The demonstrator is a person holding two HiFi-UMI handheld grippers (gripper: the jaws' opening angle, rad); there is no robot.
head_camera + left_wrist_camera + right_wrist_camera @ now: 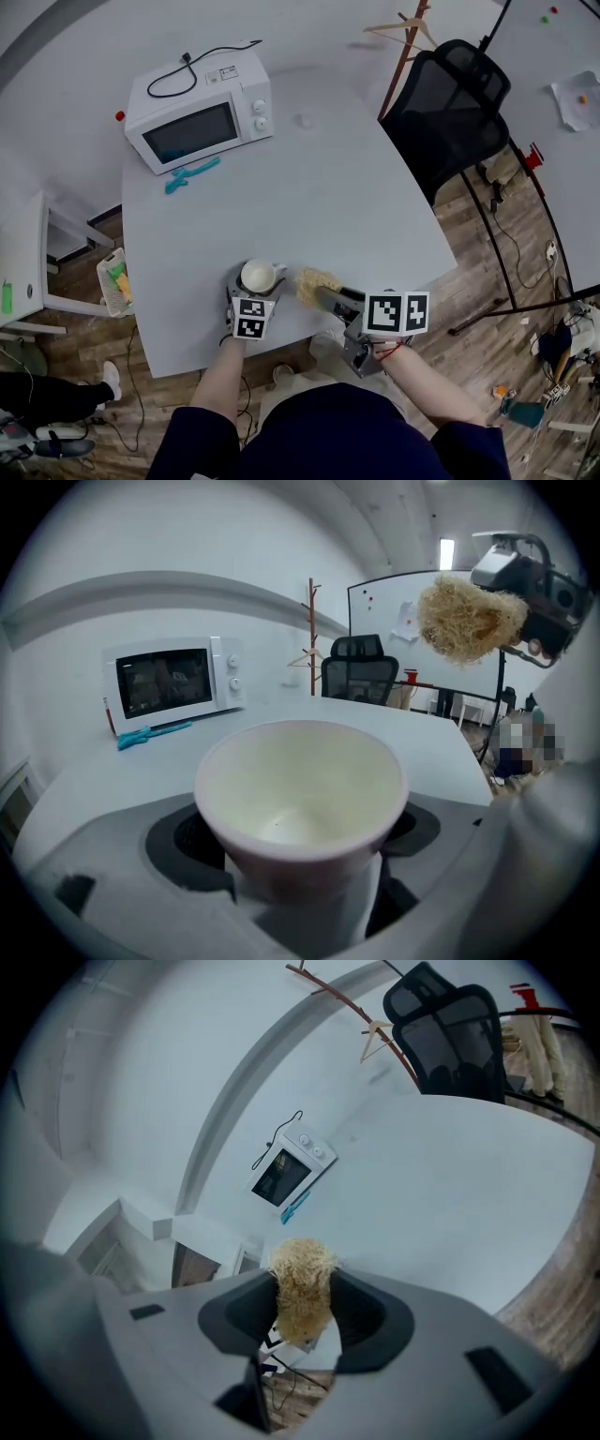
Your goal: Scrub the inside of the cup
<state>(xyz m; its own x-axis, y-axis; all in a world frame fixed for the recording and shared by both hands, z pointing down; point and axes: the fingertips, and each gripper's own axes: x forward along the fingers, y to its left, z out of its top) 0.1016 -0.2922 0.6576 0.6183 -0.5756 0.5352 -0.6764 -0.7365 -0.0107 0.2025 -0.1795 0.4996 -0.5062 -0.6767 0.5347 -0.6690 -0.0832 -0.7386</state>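
Cup (300,789), pale and wide-mouthed, sits upright between the jaws of our left gripper (249,298). The jaws are closed against its lower sides, and its mouth faces up. It is at the near edge of the white table (319,187), close to our body. We cannot tell whether its base touches the tabletop. The inside looks cream-coloured, with a small dark speck near the bottom.

Our right gripper (325,294) is just to the right of the cup. Its jaws are pinched narrowly on a straw-coloured fibrous scrubber (315,284), which bulges out past the jaw tips. The scrubber is beside the cup's rim, outside the cup. In the left gripper view it hangs in the air above and to the right of the cup.

At the far left of the table stands a white microwave (199,112) with a cord lying on top. A teal tool (190,175) lies just in front of it. A black office chair (450,103) stands at the table's far right.
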